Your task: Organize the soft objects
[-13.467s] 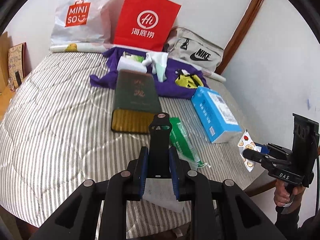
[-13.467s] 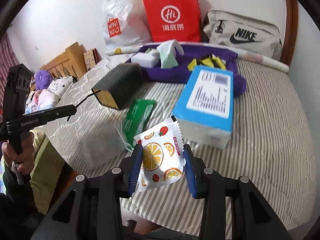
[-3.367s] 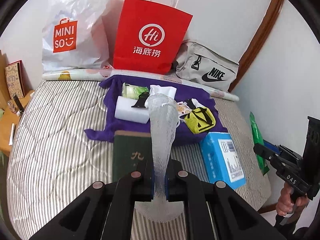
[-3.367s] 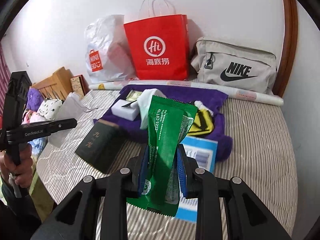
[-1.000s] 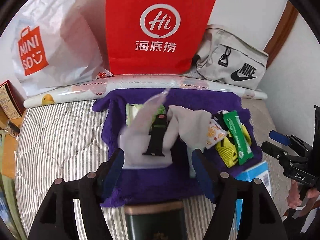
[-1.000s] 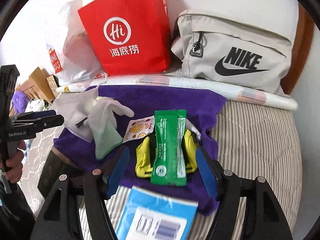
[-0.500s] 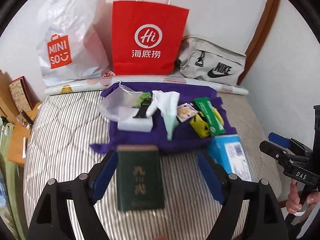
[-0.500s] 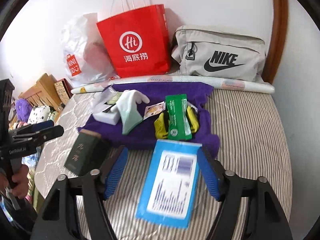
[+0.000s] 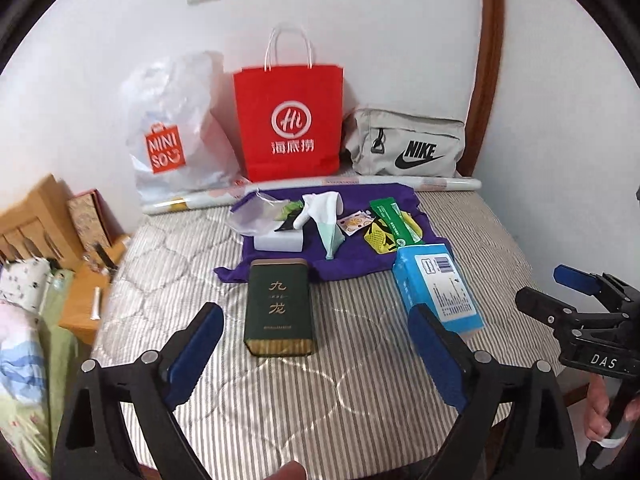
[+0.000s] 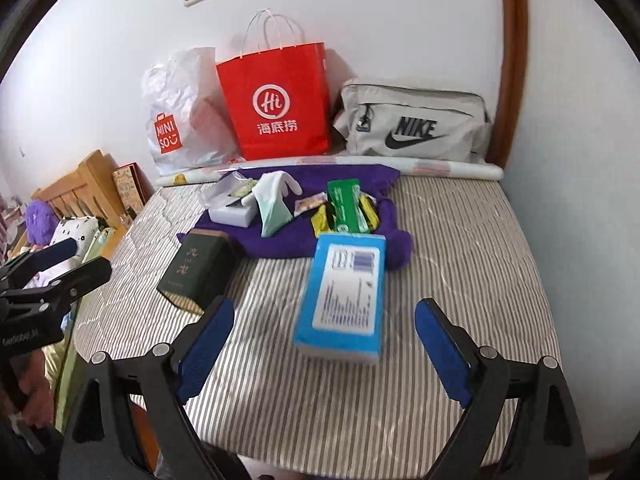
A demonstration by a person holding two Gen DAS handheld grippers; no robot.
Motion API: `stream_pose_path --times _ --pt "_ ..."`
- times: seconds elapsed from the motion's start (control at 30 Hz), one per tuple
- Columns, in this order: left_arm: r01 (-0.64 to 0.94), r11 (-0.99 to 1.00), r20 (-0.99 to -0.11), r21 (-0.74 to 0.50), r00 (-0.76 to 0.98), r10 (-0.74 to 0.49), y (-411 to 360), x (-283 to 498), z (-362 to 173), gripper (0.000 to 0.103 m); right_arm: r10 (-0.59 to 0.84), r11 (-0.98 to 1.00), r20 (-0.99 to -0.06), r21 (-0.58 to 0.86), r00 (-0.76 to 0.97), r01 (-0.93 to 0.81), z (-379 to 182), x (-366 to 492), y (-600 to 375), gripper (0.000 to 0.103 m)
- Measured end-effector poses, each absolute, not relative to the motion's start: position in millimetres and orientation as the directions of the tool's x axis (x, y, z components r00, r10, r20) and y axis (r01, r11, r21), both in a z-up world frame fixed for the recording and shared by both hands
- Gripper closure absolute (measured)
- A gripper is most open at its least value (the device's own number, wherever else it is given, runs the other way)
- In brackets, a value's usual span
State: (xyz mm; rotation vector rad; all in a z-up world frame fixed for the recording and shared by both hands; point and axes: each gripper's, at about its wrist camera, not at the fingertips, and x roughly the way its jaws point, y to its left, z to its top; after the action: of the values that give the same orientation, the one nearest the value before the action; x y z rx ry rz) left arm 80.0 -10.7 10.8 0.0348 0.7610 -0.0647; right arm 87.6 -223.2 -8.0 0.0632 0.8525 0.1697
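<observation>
Both grippers hung over the striped bed, jaws opening and empty. The left gripper framed the green box at its twelve o'clock; the right gripper framed the blue box. The soft things, a glove and a green packet, lay beyond the fingers on the purple cloth, at twelve o'clock.

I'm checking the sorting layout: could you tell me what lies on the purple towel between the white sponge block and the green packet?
In both wrist views, a pale green-and-white glove and a small fruit-printed sachet lie on the purple towel between the white sponge block and the green packet.
</observation>
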Motion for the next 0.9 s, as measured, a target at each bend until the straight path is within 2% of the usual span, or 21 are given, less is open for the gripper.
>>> stream_pose_path --times 0.33,0.9 --pt "0.054 0.999 -0.653 -0.002 0.756 -0.043 -17 27 17 0.007 0.14 0.99 -0.705 0.085 0.695 -0.114 5 33 -220 0.012" --pt "0.047 0.999 -0.639 -0.008 0.768 -0.041 -18 4 15 0.007 0.157 0.987 -0.687 0.122 0.71 -0.1 7 3 -226 0.012"
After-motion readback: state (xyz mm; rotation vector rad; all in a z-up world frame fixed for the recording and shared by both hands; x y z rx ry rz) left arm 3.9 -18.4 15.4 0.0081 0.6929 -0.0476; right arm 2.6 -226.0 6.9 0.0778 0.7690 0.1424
